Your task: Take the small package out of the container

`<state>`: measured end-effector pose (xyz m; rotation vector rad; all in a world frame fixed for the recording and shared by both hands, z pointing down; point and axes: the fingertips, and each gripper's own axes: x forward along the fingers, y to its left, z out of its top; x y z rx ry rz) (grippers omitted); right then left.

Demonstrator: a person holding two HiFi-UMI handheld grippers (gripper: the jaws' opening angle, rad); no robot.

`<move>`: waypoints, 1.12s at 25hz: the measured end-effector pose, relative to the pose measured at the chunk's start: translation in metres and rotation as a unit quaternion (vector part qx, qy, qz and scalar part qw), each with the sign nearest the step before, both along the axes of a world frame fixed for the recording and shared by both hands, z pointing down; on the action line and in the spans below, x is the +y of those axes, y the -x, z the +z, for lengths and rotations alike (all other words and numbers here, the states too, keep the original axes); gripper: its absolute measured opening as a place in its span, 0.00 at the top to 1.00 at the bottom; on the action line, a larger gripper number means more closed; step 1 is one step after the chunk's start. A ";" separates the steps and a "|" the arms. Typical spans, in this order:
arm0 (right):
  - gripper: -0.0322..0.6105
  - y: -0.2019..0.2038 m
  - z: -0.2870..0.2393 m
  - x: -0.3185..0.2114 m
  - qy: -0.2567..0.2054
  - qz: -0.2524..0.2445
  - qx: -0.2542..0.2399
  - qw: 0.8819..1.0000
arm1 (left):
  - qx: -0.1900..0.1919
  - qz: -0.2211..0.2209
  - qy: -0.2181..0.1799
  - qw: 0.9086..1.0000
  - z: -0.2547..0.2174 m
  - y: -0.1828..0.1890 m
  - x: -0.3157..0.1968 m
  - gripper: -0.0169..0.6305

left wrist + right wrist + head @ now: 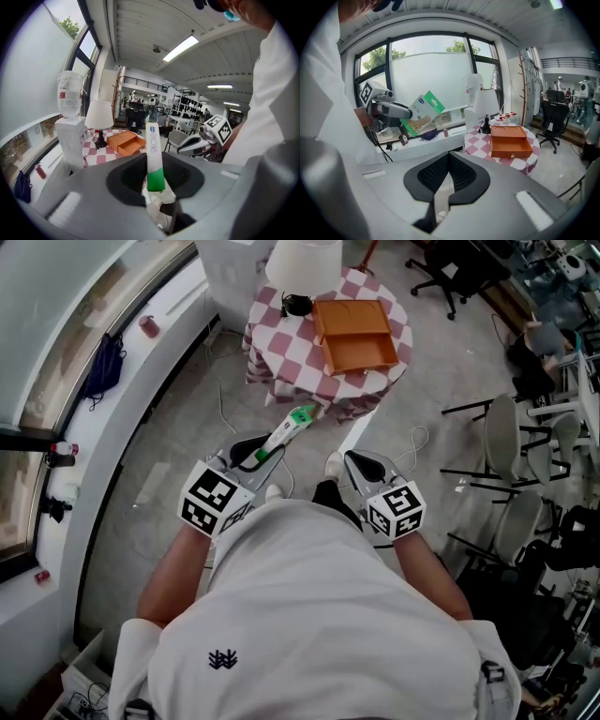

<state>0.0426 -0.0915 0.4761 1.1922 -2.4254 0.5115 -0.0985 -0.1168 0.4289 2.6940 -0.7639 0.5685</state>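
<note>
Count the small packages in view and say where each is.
1: the small package is clamped in the left gripper, away from the orange container; more may hide inside it.

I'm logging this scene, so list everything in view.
package: one, white and green, held in left gripper
container: one, orange, on table
table: one, red-and-white checked cloth, ahead
lamp: one, white shade, on table beside container
water dispenser: one, white, beside table
bag: one, blue, on window ledge
chairs: several, pale and black, at right
shirt: one, white, on the person
left gripper: one, grey, shut on package
right gripper: one, grey, shut, empty
</note>
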 end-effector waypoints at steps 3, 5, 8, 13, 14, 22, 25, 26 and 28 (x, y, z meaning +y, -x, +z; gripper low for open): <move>0.95 0.000 -0.001 0.003 -0.003 -0.002 0.001 1.000 | 0.000 -0.001 -0.001 1.000 0.001 0.000 0.003 0.74; 0.95 0.001 -0.002 0.006 -0.004 -0.003 0.002 1.000 | 0.000 -0.001 -0.001 1.000 0.000 0.000 0.006 0.74; 0.95 0.002 -0.002 0.008 -0.005 -0.004 0.003 1.000 | 0.000 -0.001 -0.002 1.000 0.000 0.000 0.008 0.74; 0.95 0.000 -0.001 0.009 -0.007 -0.003 0.005 1.000 | 0.000 0.000 0.000 1.000 0.001 -0.002 0.010 0.74; 0.95 0.000 0.000 0.009 -0.007 -0.002 0.005 1.000 | 0.000 0.001 0.000 1.000 0.002 -0.002 0.010 0.74; 0.95 -0.005 0.001 0.009 -0.005 0.003 0.004 1.000 | -0.002 0.004 0.003 1.000 0.002 -0.007 0.010 0.74; 0.95 -0.008 0.002 0.009 -0.003 0.003 0.003 1.000 | -0.003 0.005 0.006 1.000 0.003 -0.011 0.009 0.74; 0.95 -0.010 0.002 0.009 -0.002 0.003 0.003 1.000 | -0.004 0.006 0.007 1.000 0.004 -0.013 0.008 0.74; 0.95 -0.014 0.003 0.006 -0.001 0.004 0.002 1.000 | -0.005 0.007 0.008 1.000 0.005 -0.018 0.006 0.74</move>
